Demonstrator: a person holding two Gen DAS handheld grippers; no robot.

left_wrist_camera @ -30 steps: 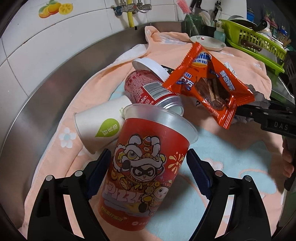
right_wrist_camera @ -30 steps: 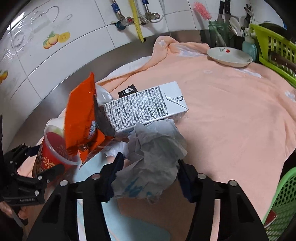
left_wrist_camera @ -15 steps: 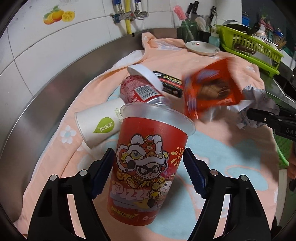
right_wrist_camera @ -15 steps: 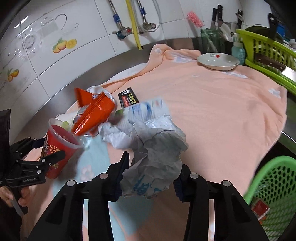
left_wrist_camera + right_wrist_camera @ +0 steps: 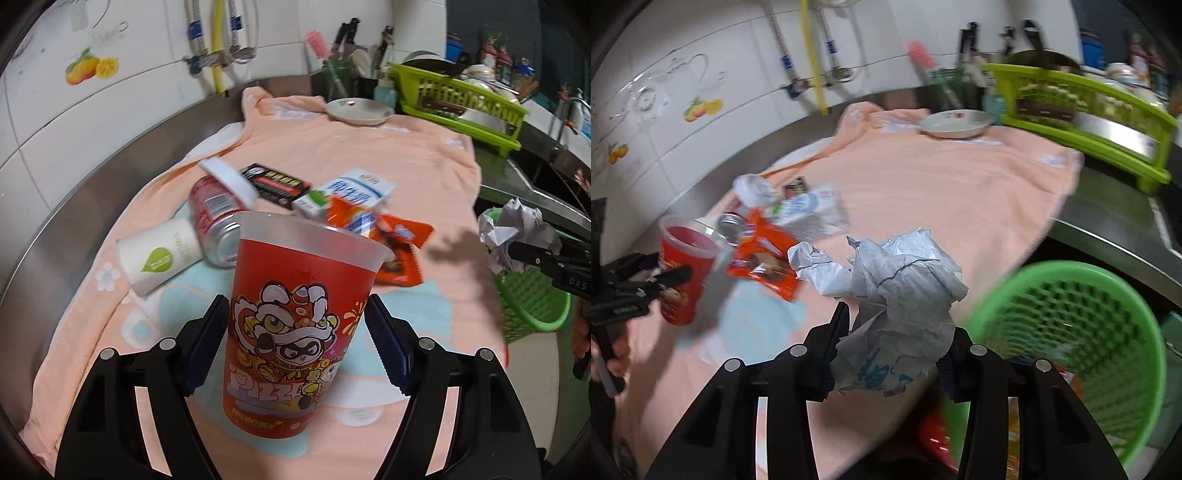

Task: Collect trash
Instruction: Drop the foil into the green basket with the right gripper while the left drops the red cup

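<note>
My left gripper [image 5: 295, 347] is shut on a red pizza-print plastic cup [image 5: 295, 325], held upright above the peach towel [image 5: 369, 147]. My right gripper [image 5: 892, 354] is shut on a crumpled grey-white paper wad [image 5: 897, 288], also seen in the left wrist view [image 5: 517, 229]; it hovers at the towel's right edge beside the green mesh trash basket [image 5: 1071, 325]. On the towel lie an orange snack wrapper [image 5: 391, 247], a white milk carton [image 5: 351, 192], a red soda can [image 5: 214, 218], a white paper cup [image 5: 162, 254], a white lid [image 5: 229, 177] and a black box [image 5: 277, 184].
A white dish [image 5: 358, 110] sits at the towel's far end. A lime dish rack [image 5: 458, 99] stands to the back right, with a utensil holder [image 5: 343, 77] beside it. The tiled wall and pipes [image 5: 218, 59] run behind. The steel counter edge [image 5: 1108, 236] borders the basket.
The right gripper lifted the paper wad and swung right toward the green basket. The orange wrapper and milk carton dropped flat onto the towel. The left gripper raised the red cup.
</note>
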